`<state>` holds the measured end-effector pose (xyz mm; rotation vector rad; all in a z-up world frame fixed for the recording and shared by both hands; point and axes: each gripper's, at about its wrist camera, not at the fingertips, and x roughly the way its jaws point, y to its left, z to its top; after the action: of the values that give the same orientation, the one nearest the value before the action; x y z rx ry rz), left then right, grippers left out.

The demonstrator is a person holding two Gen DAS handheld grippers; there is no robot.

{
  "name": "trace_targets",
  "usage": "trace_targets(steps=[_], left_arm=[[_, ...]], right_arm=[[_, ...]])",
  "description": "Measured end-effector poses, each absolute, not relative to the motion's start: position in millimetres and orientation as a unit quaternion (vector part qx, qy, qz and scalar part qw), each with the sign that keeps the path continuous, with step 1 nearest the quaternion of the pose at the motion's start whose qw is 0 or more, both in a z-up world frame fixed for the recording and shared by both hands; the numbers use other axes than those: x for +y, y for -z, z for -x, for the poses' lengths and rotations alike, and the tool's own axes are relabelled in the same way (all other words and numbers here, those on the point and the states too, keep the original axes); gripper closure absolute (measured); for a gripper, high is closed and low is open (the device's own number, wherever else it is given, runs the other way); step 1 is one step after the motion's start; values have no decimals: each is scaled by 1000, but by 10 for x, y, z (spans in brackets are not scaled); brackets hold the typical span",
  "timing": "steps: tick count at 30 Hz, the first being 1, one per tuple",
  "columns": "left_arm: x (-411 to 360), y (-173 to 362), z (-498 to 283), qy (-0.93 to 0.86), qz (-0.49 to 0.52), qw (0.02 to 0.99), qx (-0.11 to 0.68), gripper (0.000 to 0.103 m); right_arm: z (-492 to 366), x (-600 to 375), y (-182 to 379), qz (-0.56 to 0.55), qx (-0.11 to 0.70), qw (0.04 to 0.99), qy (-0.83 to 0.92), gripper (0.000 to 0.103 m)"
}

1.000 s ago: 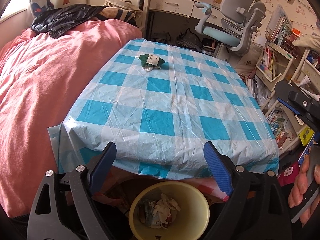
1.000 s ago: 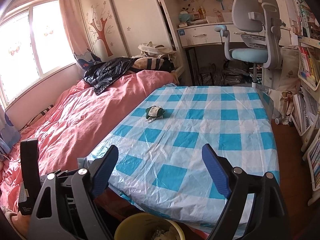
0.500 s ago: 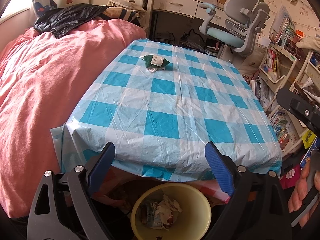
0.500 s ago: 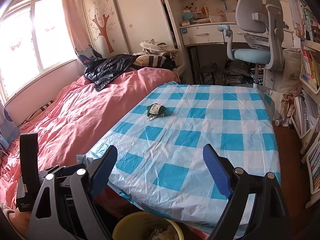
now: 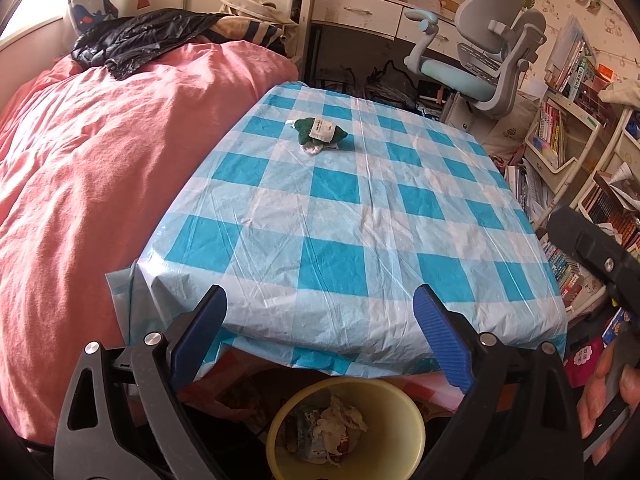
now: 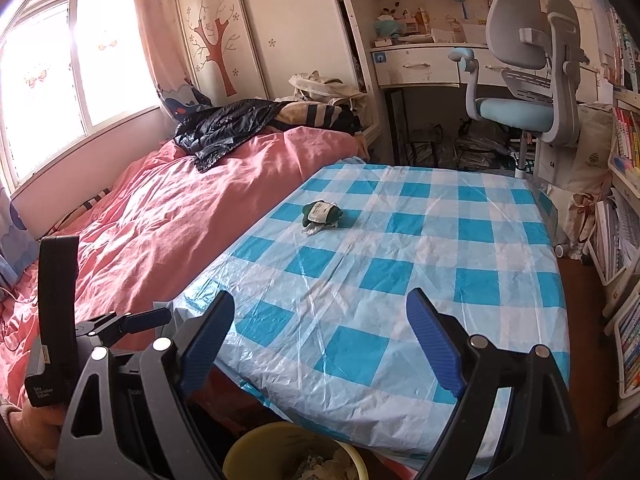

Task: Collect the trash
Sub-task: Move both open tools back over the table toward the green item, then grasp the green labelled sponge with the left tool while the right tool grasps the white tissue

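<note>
1. We hold the left gripper over the near edge of the surface; its jaws are opening, wide apart, with nothing between them.
2. Our right gripper hangs over the same near edge, its jaws spread wide and empty.
3. The trash we can see on the surface is one crumpled green wrapper with a white label, lying toward the far left part of the blue-and-white checked cloth, well apart from both grippers.
4. Below the near edge stands a yellow bin, directly under the left gripper, with crumpled paper and packaging inside.
5. A bed with a pink cover sits just beside the surface on the left.
6. A grey office chair stands beyond the far edge.
7. In the left view, a hand shows at the right edge, gripping the other gripper's handle.
</note>
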<state>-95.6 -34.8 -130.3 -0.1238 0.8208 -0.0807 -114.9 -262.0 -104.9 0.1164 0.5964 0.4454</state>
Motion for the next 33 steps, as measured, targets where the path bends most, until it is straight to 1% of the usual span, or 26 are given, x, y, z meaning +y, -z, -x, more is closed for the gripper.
trace_targets(steps=[5, 11, 13, 18, 29, 31, 32, 33], left_arm=[[-169, 1142, 687, 13, 68, 916, 394, 12], [110, 992, 157, -23, 65, 917, 394, 12], [238, 981, -24, -38, 77, 915, 395, 12], [450, 1021, -318, -63, 118, 905, 405, 12], [329, 938, -636, -54, 83, 915, 390, 12], [323, 937, -684, -53, 80, 915, 391, 12], [323, 942, -699, -52, 80, 915, 392, 12], [325, 945, -722, -51, 81, 914, 394, 12]], right_arm=[[901, -2586, 1086, -70, 306, 923, -222, 19], [510, -2441, 1150, -70, 323, 917, -223, 19], [391, -2375, 1178, -69, 331, 914, -225, 19], [61, -2138, 1245, -38, 341, 909, -235, 19], [-901, -1536, 1554, 47, 365, 896, -250, 19], [-1002, -1458, 1604, 58, 370, 892, -252, 20], [-1038, -1414, 1627, 67, 372, 891, -254, 22], [-1076, -1368, 1661, 77, 376, 887, -257, 27]])
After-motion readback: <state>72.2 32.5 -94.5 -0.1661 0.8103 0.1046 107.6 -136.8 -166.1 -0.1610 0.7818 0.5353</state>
